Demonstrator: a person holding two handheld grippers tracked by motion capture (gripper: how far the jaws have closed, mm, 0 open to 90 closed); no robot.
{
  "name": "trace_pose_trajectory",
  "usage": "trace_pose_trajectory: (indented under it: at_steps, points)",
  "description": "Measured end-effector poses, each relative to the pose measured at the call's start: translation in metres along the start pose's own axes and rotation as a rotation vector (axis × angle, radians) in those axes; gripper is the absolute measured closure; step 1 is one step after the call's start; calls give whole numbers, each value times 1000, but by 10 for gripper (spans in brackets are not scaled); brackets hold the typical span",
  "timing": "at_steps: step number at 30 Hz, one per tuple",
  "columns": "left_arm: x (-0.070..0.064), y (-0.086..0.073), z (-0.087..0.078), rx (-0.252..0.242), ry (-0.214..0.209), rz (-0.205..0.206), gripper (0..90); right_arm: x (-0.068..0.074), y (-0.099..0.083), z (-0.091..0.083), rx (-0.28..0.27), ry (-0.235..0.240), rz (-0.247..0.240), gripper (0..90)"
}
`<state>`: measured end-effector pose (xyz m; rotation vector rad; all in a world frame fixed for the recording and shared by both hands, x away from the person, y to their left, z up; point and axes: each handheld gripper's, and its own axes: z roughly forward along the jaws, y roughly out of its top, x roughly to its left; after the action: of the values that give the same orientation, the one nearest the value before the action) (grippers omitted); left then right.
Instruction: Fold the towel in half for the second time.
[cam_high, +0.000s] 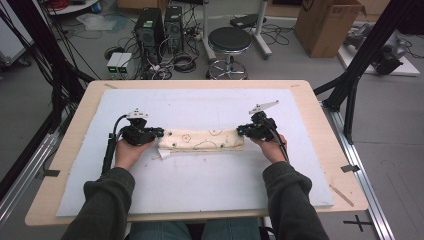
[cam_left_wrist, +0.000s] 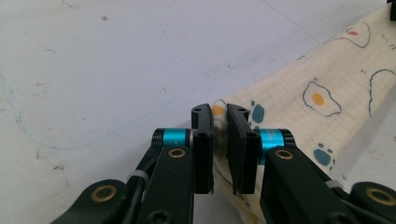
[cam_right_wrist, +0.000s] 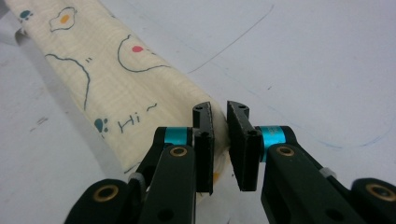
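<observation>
A cream cloth (cam_high: 202, 140) printed with fried eggs and paw marks lies folded into a long narrow strip across the middle of the white board (cam_high: 200, 185). My left gripper (cam_high: 159, 133) is at its left end. In the left gripper view the cloth (cam_left_wrist: 327, 93) has a corner pinched between the near-closed jaws of the left gripper (cam_left_wrist: 219, 112). My right gripper (cam_high: 240, 131) is at the strip's right end. In the right gripper view the cloth (cam_right_wrist: 107, 79) runs away to the upper left, its end edge caught in the right gripper (cam_right_wrist: 219, 109).
The white board lies on a wooden table (cam_high: 47, 192) with bare margins all round. A small white tag (cam_high: 162, 154) pokes out below the strip's left end. On the floor behind stand a black stool (cam_high: 229, 42), computer towers (cam_high: 152, 25) and a cardboard box (cam_high: 325, 25).
</observation>
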<state>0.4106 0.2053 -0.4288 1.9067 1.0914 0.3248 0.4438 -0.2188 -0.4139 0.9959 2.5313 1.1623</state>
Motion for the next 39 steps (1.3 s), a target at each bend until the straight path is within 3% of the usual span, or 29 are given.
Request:
trace_pose_trajectory:
  at_steps: [5, 7, 12, 20, 34, 39]
  points:
    - [3, -1, 6, -3, 8, -13, 803, -5, -1, 8, 6, -18, 16, 808]
    - [4, -1, 9, 13, 6, 3, 781, -6, -2, 12, 19, -24, 25, 805]
    - [6, 2, 8, 4, 11, 2, 690, -9, -4, 16, 14, -3, 38, 723]
    - [4, 3, 1, 5, 8, 8, 609, -8, -4, 10, -14, 15, 62, 627]
    - [-3, 8, -14, -16, -29, 9, 551, -2, -2, -6, -67, 29, 116, 426]
    - [-3, 9, -21, -34, -34, 9, 519, 2, -1, -10, -81, 29, 112, 386]
